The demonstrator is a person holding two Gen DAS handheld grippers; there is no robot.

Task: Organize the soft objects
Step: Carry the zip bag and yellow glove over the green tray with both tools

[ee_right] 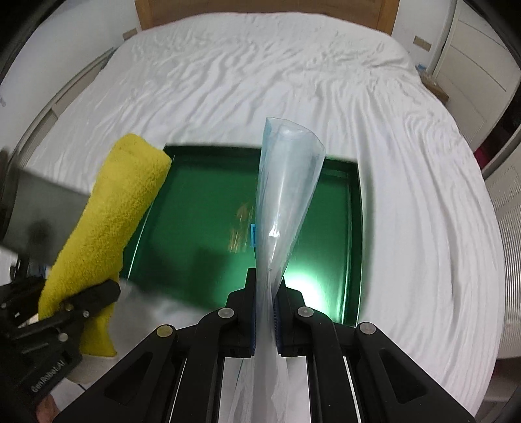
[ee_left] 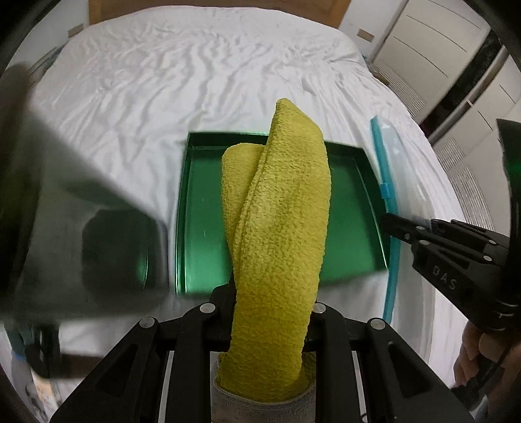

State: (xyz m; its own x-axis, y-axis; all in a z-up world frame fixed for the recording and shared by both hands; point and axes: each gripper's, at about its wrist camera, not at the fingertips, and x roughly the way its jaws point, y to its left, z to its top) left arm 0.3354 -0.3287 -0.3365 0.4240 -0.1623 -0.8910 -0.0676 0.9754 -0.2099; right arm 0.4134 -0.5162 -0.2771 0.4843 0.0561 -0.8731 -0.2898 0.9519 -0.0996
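My left gripper [ee_left: 272, 293] is shut on a rolled yellow towel [ee_left: 280, 208] and holds it above a green tray [ee_left: 202, 208] that lies on the white bed. The towel also shows in the right wrist view [ee_right: 107, 221], at the left, with the left gripper [ee_right: 94, 299] below it. My right gripper [ee_right: 265, 293] is shut on a clear plastic zip bag [ee_right: 286, 182] with a blue slider, held up over the tray [ee_right: 202, 208]. In the left wrist view the right gripper [ee_left: 390, 224] holds the bag's blue zip edge [ee_left: 386, 182] at the tray's right side.
A wrinkled white bed sheet [ee_right: 260, 81] surrounds the tray. A blurred grey object [ee_left: 65, 211] hangs close at the left of the left wrist view and also shows in the right wrist view [ee_right: 35, 208]. A wooden headboard [ee_right: 260, 13] is at the far end; white wardrobe doors [ee_left: 456, 48] stand on the right.
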